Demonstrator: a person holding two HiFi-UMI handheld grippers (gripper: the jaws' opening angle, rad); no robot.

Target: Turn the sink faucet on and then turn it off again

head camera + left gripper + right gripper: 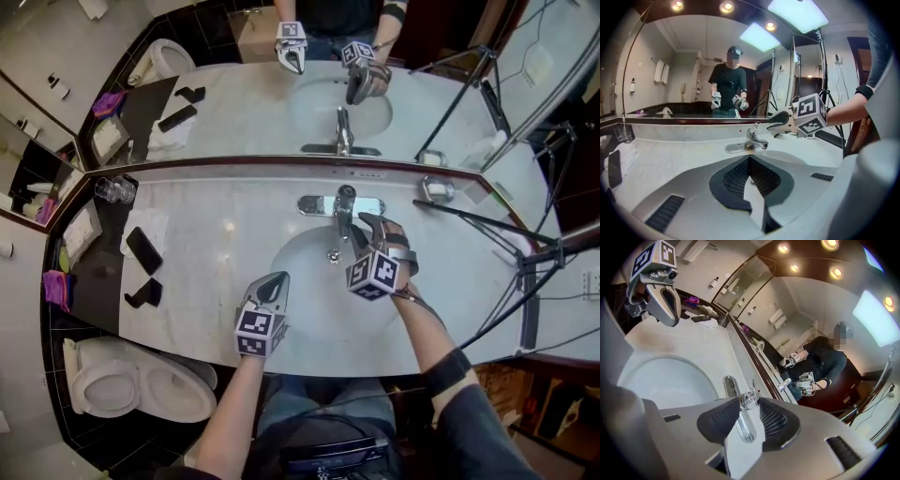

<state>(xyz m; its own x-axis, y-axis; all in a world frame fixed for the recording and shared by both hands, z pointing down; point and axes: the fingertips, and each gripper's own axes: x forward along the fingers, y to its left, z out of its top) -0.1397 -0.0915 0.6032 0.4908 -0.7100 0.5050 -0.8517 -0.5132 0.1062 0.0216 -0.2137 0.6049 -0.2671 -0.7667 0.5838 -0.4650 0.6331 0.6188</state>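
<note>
Faucet [344, 208] stands mid back edge of the worktop [216, 234]. The right gripper [359, 228] is open, jaws straddling the lever [751, 393] without pressing. The left gripper [274, 281] is closed and empty near the front edge. Probably turning on: next, clamp the lever and lift.

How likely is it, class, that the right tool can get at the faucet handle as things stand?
Probably yes: the right tool stands open with the faucet handle between its jaws; nothing blocks it.

White marble surface [202, 234] below a wide wall mirror [234, 103]; white ceramic toilet [141, 386] beside dark glossy tiles [53, 366]; recessed ceiling lamps [726, 6] lit.
</note>
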